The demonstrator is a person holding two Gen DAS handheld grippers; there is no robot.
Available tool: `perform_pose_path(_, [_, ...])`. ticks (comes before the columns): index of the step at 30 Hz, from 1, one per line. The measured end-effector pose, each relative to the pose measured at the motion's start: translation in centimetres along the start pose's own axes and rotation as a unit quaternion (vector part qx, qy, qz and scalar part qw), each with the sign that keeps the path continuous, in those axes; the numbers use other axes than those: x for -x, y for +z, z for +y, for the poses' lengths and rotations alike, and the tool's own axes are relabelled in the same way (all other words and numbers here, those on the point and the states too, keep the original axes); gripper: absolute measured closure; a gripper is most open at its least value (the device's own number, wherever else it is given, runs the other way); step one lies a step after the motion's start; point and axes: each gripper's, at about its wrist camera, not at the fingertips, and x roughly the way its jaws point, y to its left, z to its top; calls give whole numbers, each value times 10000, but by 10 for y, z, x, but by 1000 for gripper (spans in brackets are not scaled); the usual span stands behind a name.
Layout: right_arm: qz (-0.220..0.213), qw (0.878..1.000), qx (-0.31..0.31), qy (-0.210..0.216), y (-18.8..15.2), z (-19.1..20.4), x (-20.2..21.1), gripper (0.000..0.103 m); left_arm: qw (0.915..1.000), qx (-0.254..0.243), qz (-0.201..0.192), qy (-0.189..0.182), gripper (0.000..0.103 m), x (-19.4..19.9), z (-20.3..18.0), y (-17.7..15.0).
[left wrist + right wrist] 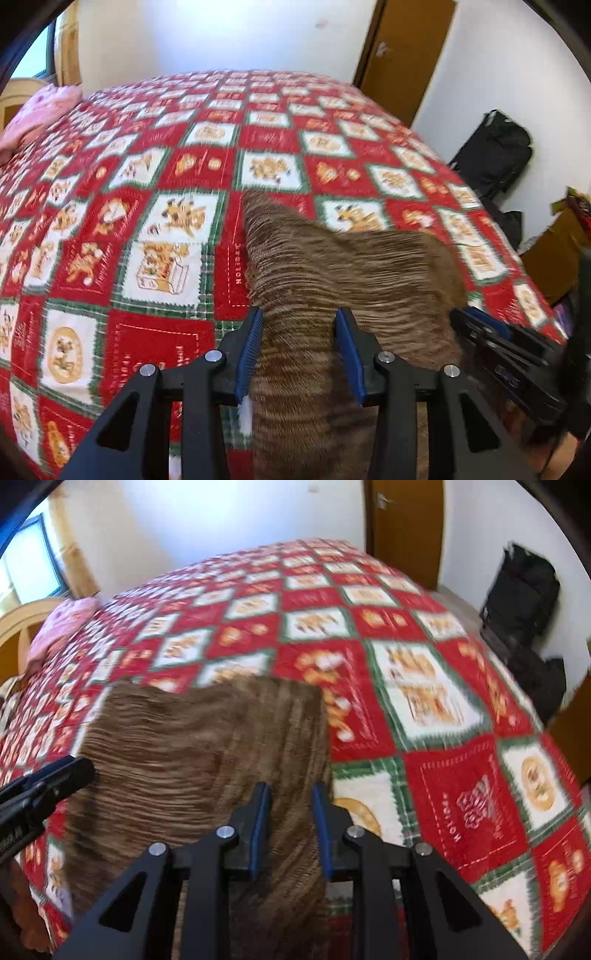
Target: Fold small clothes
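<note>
Your left hand-held gripper stands open around the brown cloth; your right hand-held gripper straddles its edge, grip unclear, keeping it spread on the bed for folding.

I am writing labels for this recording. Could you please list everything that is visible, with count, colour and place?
garment: one, brown striped knit, on the bedspread, near edge.
bedspread: one, red, white and green squares, covers the bed.
pillow: one, pink, far left of the bed.
door: one, brown wood, in the back wall.
bag: one, black, on the floor beside the bed.
window: one, bright, far left.
left hand-held gripper: one, black with blue pads, open over the garment.
right hand-held gripper: one, black with blue pads, over the garment's right edge; grip unclear.
</note>
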Motion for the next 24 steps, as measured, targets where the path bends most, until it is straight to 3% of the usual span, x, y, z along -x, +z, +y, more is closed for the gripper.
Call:
perform_pose_path(4, [-163, 9990, -312, 291, -2, -20, -2, 75, 9989, -313, -13, 359, 45, -18, -5, -9])
perform_pose_path(5, [-175, 9991, -317, 232, -2, -21, -3, 61, 9989, -268, 21, 397, 41, -23, -3, -12])
perform_pose_path(8, [-253, 9967, -591, 491, -7, -33, -5, 57, 9992, -25, -69, 389, 32, -24, 5, -16])
perform_pose_path(21, [-404, 9958, -619, 546, -7, -34, -5, 57, 9983, -73, -188, 544, 24, -26, 4, -18])
perform_pose_path(24, [-519, 9943, -705, 613, -9, -37, -1, 57, 9969, -327, -209, 678, 24, -18, -2, -19])
